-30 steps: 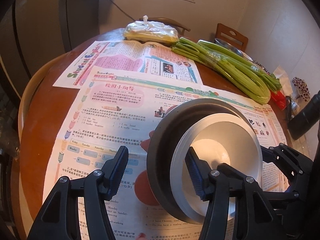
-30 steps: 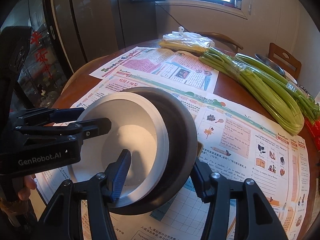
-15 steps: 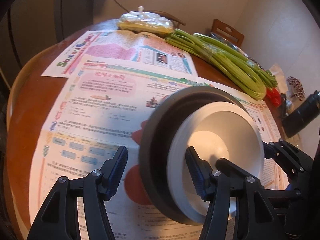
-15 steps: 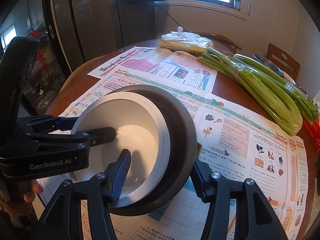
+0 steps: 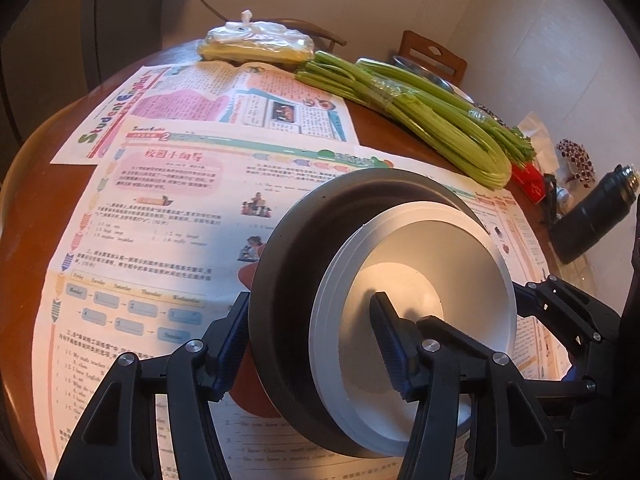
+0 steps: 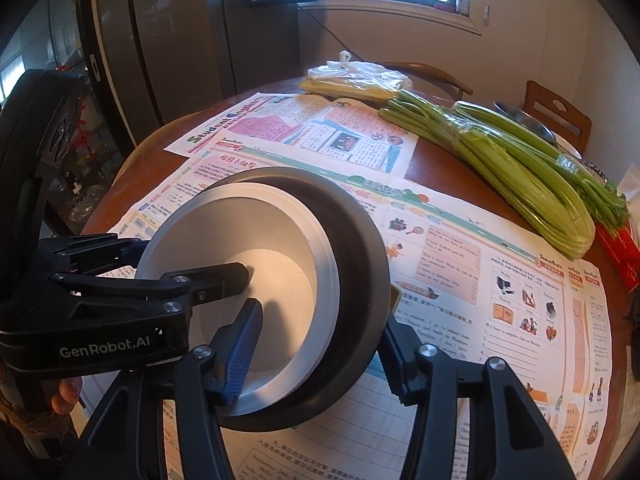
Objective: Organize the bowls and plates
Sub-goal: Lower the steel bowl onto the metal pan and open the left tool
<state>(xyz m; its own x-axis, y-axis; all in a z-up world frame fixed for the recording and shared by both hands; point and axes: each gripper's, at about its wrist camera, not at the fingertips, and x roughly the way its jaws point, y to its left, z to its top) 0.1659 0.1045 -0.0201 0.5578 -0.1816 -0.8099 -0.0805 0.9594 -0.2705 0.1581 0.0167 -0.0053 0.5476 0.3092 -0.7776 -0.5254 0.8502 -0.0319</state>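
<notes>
A white bowl point(image 5: 432, 276) sits nested inside a dark grey bowl point(image 5: 288, 276); the stack is held above the newspaper-covered table. My left gripper point(image 5: 312, 344) is shut on the stack's left rim, one finger outside the grey bowl and one inside the white bowl. In the right wrist view the white bowl point(image 6: 240, 248) and grey bowl point(image 6: 360, 256) fill the centre. My right gripper point(image 6: 320, 340) is shut on the stack's right rim, one finger inside the white bowl and one outside the grey bowl.
Newspapers point(image 5: 168, 184) cover the round wooden table point(image 5: 24, 184). Green celery stalks point(image 5: 432, 120) and a plastic bag point(image 5: 256, 44) lie at the back. A black bottle point(image 5: 592, 216) and small items stand at the right. A wooden chair point(image 6: 560, 116) stands behind the table.
My left gripper has closed from open onto the left rim of the bowl stack. My right gripper keeps its hold on the right rim.
</notes>
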